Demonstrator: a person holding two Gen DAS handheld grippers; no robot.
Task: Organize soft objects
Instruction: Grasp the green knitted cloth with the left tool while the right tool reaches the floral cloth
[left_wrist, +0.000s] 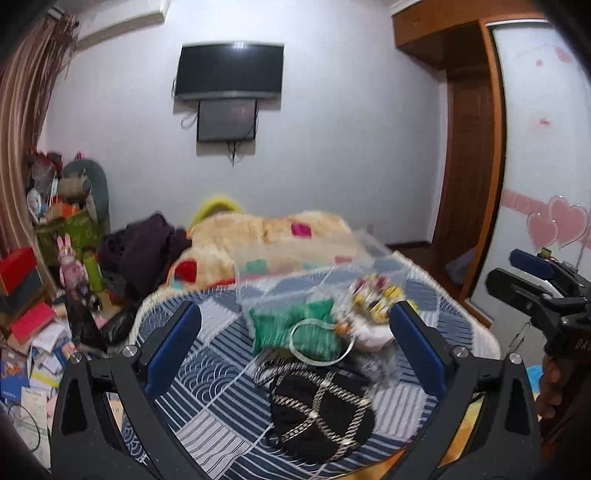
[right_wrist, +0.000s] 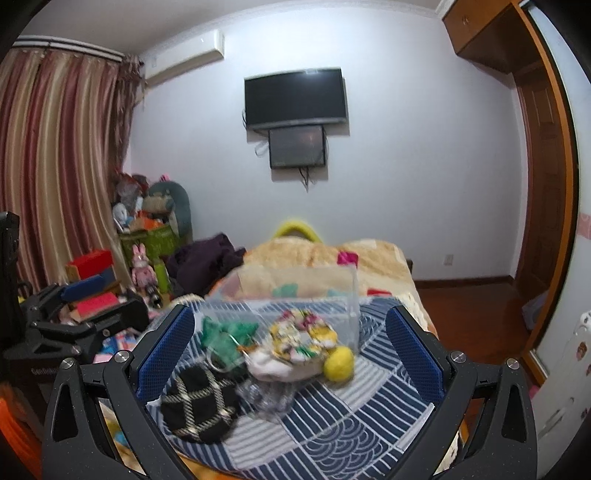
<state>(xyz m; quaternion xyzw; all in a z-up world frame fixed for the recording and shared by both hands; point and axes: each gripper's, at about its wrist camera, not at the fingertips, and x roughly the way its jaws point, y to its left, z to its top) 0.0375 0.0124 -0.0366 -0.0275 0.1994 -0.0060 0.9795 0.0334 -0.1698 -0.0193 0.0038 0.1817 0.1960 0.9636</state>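
Soft objects lie in a heap on the blue patterned bed cover (left_wrist: 218, 406) (right_wrist: 332, 417). A black pouch with gold braid (left_wrist: 321, 410) (right_wrist: 201, 402) is nearest. Behind it lie a green knitted piece (left_wrist: 291, 328) (right_wrist: 227, 334), a white and yellow floral slipper (left_wrist: 373, 295) (right_wrist: 303, 338) and a yellow ball (right_wrist: 339, 362). A clear plastic box (left_wrist: 314, 266) (right_wrist: 295, 295) stands behind them. My left gripper (left_wrist: 295, 347) is open above the heap. My right gripper (right_wrist: 290, 354) is open, also over the heap. Each gripper shows at the edge of the other view, too little to judge.
A beige fleece blanket (left_wrist: 266, 236) (right_wrist: 321, 254) and dark clothes (left_wrist: 147, 247) lie at the bed's far end. Boxes, books and toys (left_wrist: 40, 302) crowd the floor at the left. A wardrobe (left_wrist: 472, 147) stands at the right. A TV (right_wrist: 295, 98) hangs on the wall.
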